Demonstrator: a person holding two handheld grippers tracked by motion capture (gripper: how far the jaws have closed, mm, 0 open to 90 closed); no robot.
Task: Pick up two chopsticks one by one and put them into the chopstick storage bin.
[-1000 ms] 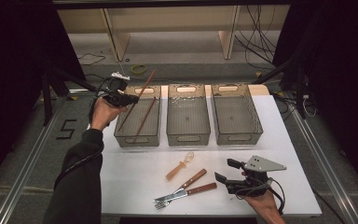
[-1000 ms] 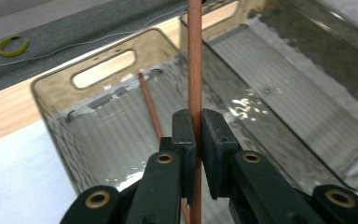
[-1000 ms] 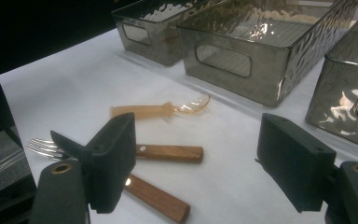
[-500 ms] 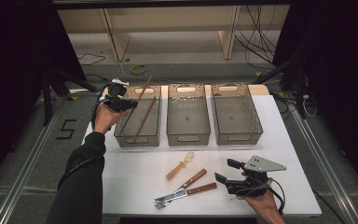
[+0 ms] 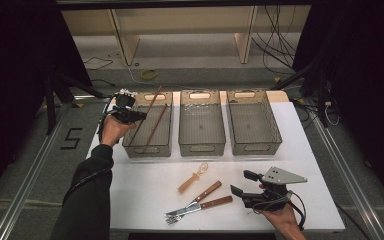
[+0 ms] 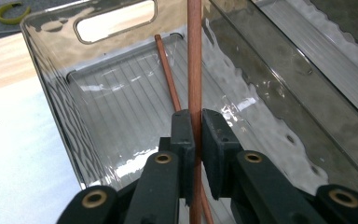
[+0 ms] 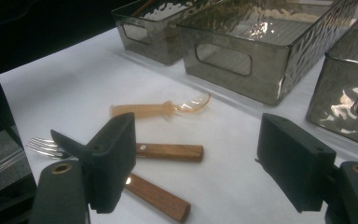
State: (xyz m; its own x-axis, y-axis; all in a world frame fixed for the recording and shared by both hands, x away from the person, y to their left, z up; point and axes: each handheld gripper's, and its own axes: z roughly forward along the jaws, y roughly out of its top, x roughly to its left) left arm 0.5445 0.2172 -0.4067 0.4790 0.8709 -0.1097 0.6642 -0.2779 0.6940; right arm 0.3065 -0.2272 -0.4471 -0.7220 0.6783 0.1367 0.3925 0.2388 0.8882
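left gripper (image 6: 195,135) clenched on a chopstick (image 6: 194,56), slanting over the bin (image 5: 130,142) at the counter's (image 5: 145,200) far left corner. right gripper (image 7: 196,163) released, fingers apart, near two forks (image 5: 195,206) at the near edge.

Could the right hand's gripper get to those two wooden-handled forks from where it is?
Probably yes. The right gripper stands open just beside the forks on the white table, with only bare tabletop between them. The amber spoon lies off to the far side, out of the way.
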